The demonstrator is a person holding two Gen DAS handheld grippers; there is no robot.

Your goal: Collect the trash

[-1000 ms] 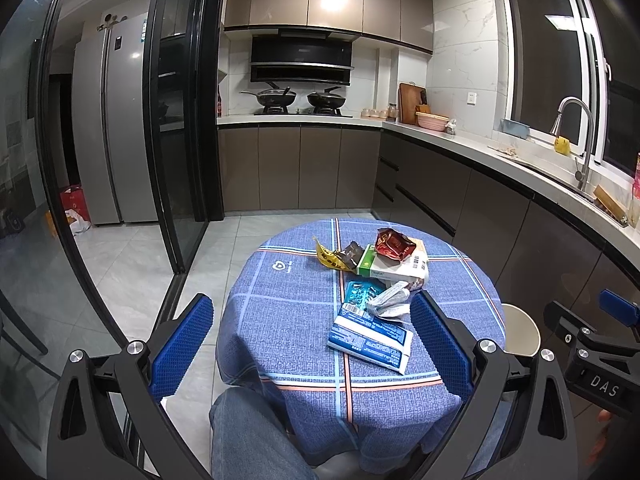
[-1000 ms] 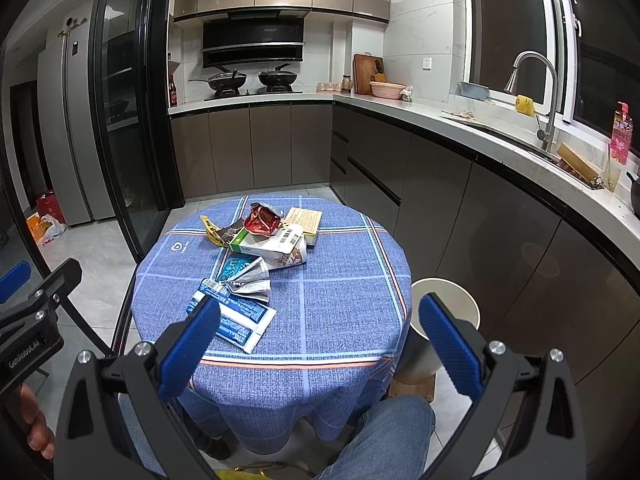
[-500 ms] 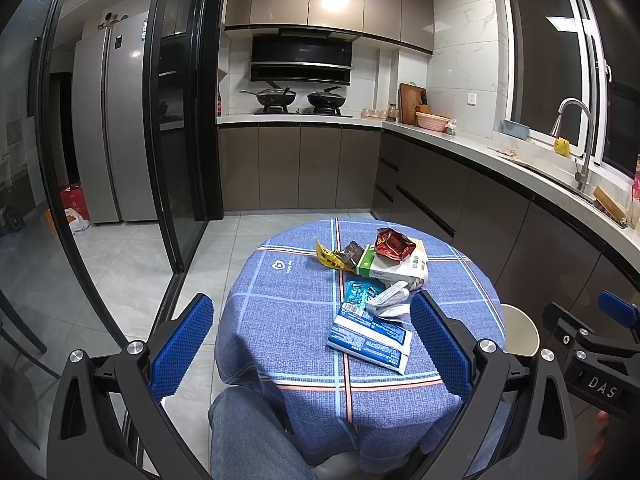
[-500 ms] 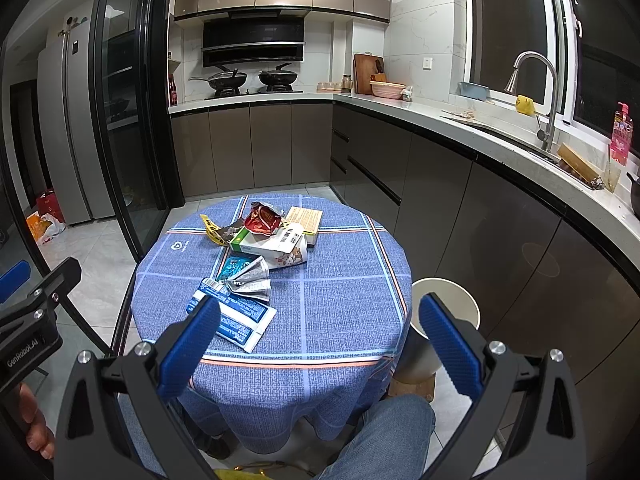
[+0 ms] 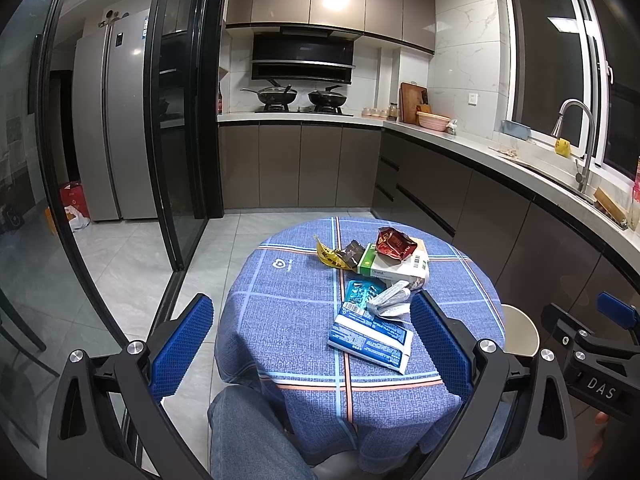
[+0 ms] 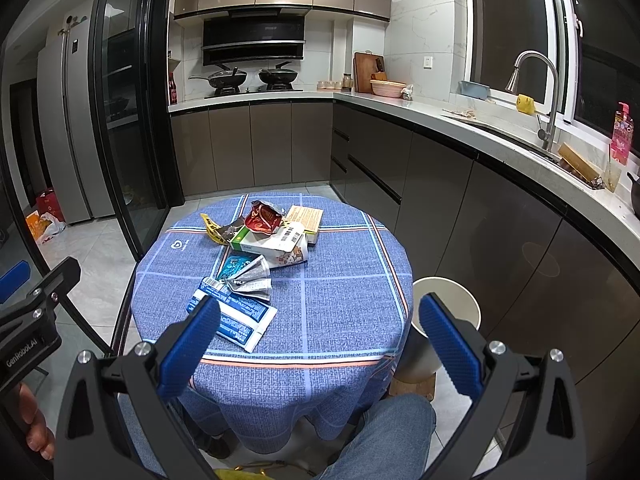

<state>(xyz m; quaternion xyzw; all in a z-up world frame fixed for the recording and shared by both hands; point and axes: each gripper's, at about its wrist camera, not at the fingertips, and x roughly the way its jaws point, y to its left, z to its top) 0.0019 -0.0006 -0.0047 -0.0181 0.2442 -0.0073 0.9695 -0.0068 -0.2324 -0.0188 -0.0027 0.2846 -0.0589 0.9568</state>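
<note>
— Both grippers first: how do they stand?

— Left gripper (image 5: 310, 344) is spread wide with nothing between its blue pads; right gripper (image 6: 320, 346) is just as wide and just as bare. Both hang short of the near edge of the round table (image 6: 344, 280), above the person's knees.

— And the trash?

— All on the blue checked cloth. Nearest lies a blue-and-white packet (image 6: 232, 314), flat. Just beyond it, touching, a crumpled silver wrapper (image 6: 250, 278) overlaps a teal blister pack (image 6: 236, 262). Farther back a green-and-white box (image 6: 266, 242) carries a red foil wrapper (image 6: 262, 218), with a yellow wrapper (image 6: 211, 230) to its left and a tan card (image 6: 306, 216) on its right.

— The bin?

— White bin (image 6: 446, 312) stands on the floor, just beside the table's right side.
</note>
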